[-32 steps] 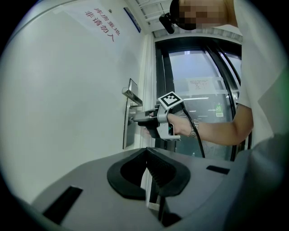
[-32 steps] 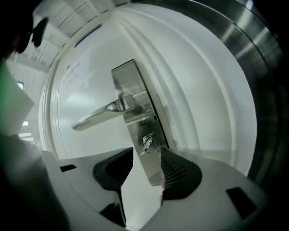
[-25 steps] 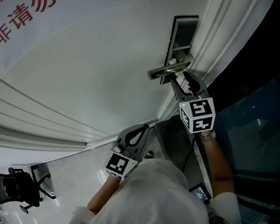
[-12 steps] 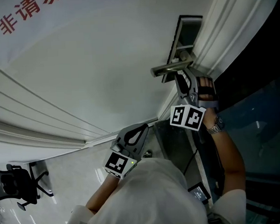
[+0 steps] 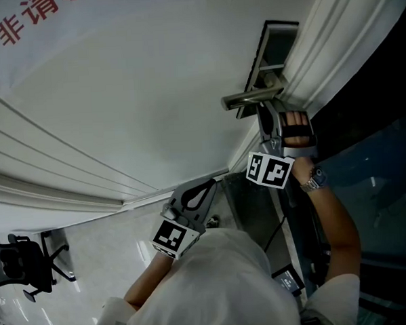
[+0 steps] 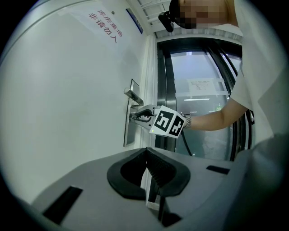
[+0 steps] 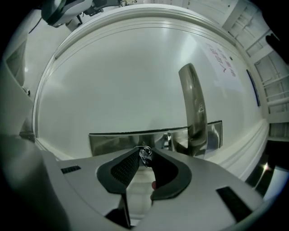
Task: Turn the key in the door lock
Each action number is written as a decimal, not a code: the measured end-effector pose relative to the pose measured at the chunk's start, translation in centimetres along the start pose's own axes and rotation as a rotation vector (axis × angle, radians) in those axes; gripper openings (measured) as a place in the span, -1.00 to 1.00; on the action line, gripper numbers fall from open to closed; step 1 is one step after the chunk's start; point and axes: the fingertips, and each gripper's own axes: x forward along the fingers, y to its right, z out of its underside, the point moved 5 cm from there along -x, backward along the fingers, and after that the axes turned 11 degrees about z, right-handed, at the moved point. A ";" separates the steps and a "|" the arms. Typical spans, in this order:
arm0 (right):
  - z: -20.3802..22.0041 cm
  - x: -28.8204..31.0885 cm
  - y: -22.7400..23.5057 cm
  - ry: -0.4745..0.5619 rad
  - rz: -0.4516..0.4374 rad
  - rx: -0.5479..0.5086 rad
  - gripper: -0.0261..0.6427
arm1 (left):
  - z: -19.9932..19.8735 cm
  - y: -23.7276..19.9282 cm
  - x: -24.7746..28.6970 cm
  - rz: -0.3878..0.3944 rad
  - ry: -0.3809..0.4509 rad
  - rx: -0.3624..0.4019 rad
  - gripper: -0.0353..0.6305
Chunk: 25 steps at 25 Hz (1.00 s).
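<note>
Gripping side: the key (image 7: 145, 158) is pinched at the tips of the right tongs (image 7: 144, 152); their jaws have just been closing, and the key's metal head and ring are caught between them.
Key position: the key is seated in the steel lock plate (image 7: 113, 142), just beside the base of the lever handle (image 7: 193, 106) on the white door (image 7: 126, 72).
Right tongs' pose: they are pointed level at the door, and in the head view their marker cube (image 5: 269, 170) is seen just below the handle.
Left tongs: the left tongs (image 6: 147, 151) are held closed with nothing between the pads, well apart from the lock plate and aimed toward it.
Surroundings: red characters (image 5: 9, 29) are printed on the door; a dark glass panel (image 5: 374, 183) is set beside the door frame; an office chair (image 5: 25, 266) is seen on the floor.
</note>
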 end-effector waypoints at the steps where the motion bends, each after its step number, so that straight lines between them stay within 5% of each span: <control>1: 0.0 0.1 0.0 -0.002 0.002 0.006 -0.67 | 0.1 0.0 0.0 0.000 -0.003 0.001 -0.88; 6: -0.1 0.1 0.2 -0.026 0.001 0.121 -0.69 | -0.1 0.0 0.1 -0.003 0.005 0.008 -0.88; 16: 0.5 0.4 1.6 -0.102 -0.062 0.701 -0.89 | 0.2 -0.2 -0.4 -0.020 -0.007 0.002 -0.88; 20: 0.5 0.5 1.9 -0.135 -0.080 0.852 -0.89 | 0.2 -0.2 -0.3 -0.012 -0.009 0.005 -0.88; 25: 2.0 0.9 2.3 -0.208 -0.202 1.417 -0.89 | 0.0 0.2 0.2 0.007 -0.008 0.015 -0.88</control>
